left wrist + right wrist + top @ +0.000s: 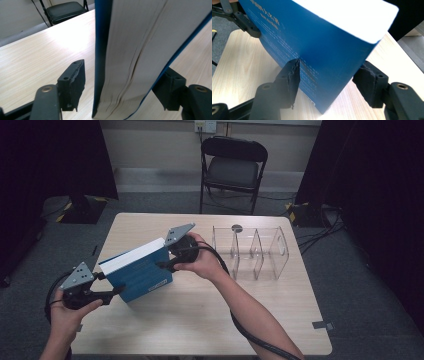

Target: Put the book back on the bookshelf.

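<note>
Clamping the far end of the blue book (137, 272), the right gripper (167, 265) has both pads pressed on the covers, one on the printed face and one on the plain side, as its own view shows (312, 57). From there the book's long axis runs down and toward the person's left, page block up, spine edge near the table (200, 320), ending between the jaws of the left gripper (112, 295). That gripper straddles the near end but stands spread: in its own view the left pad (72, 82) is clear of the cover, and the right pad looks just beside it. So the right hand appears to carry the weight. The clear divided rack (250, 251) stands well apart, beyond the right hand, slots crossing the book's present line.
</note>
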Tool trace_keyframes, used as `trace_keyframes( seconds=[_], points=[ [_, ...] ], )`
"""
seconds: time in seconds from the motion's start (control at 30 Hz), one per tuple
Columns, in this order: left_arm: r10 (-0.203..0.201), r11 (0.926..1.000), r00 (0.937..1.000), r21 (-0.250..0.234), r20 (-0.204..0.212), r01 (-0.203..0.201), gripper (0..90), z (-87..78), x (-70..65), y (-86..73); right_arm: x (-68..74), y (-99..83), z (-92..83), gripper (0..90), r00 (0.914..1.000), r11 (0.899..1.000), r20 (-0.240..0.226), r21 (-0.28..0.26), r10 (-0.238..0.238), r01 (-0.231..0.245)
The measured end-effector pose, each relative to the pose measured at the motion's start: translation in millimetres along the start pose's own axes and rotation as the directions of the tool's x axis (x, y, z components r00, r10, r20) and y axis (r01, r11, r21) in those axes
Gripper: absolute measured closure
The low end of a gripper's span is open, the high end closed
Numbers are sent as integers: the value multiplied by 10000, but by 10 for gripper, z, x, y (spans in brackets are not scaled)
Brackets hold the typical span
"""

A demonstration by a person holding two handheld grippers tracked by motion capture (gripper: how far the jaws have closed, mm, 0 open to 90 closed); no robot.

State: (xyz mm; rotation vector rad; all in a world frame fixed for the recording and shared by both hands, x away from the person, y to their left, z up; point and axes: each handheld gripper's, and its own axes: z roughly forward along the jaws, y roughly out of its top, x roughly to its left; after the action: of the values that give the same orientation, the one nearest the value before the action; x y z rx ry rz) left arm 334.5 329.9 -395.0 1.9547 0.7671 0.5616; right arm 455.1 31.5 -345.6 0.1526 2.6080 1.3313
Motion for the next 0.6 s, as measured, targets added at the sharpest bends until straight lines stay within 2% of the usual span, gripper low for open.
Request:
trace_keyframes(
  seconds=[0.03,0.1,0.23,0.33,0.37,0.6],
  points=[
    [103,9999,9999,-46,62,-103,417,7,-9,7,2,-1,0,383,10000,10000,20,-17,-4,4],
    [461,9989,9989,49,13,-461,522,3,-17,26,2,-11,-1,380,9999,9999,80,-84,75,-74],
    [0,10000,9995,76,327,-3,545,-3,11,34,0,-22,1,383,9999,9997,87,-190,146,-144],
    [-28,10000,9979,-25,651,29,577,-14,3,22,0,-26,-3,384,9999,9996,22,-235,141,-141],
    [158,9999,9972,-33,729,-156,593,-24,-22,21,14,-22,-16,383,10000,9999,2,-152,33,-33],
    [463,9989,9949,32,895,-467,598,-28,-110,57,86,-56,-99,386,9998,9998,27,27,-180,180]
  ],
)
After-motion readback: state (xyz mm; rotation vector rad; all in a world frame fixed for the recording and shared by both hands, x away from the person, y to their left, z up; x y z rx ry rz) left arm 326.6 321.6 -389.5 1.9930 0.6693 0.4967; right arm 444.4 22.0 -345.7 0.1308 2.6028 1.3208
